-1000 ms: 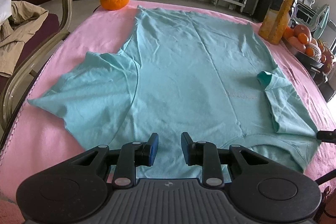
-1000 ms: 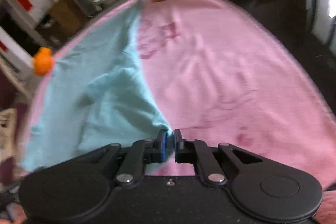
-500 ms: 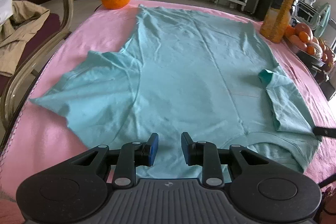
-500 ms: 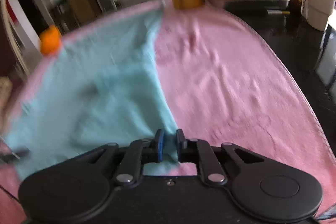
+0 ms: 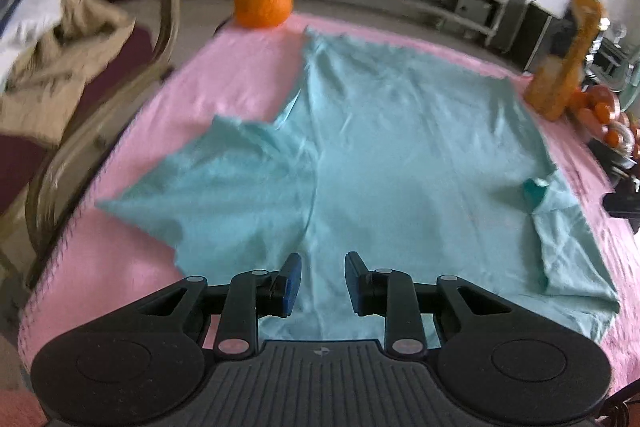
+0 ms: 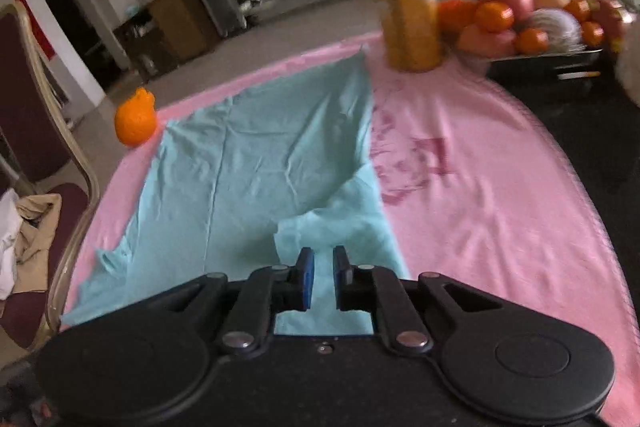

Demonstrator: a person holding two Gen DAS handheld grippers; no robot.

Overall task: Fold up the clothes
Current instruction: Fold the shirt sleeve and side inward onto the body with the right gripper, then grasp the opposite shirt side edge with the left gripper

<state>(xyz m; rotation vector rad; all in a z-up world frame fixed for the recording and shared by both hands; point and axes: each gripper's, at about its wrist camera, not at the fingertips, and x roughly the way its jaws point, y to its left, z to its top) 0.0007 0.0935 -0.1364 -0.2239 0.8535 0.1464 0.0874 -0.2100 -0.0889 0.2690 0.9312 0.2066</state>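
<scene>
A light teal T-shirt (image 5: 400, 155) lies flat on the pink cloth (image 5: 132, 267), its hem toward the far side. Its left sleeve (image 5: 224, 179) is spread out; its right sleeve (image 5: 560, 227) is folded in over the body. My left gripper (image 5: 323, 277) is open and empty above the shirt's near edge. In the right wrist view the shirt (image 6: 256, 163) fills the left half. My right gripper (image 6: 323, 269) is open just above the folded right sleeve (image 6: 340, 227), holding nothing.
An orange fruit (image 5: 264, 1) sits at the far left corner of the cloth. A tall juice bottle (image 5: 568, 55) and a tray of fruit (image 6: 532, 23) stand at the right. A chair with beige clothing (image 5: 60, 59) stands at the left.
My right gripper opened and let go of the right sleeve, which now lies folded on the shirt. The left gripper lifted back a little and stayed open.
</scene>
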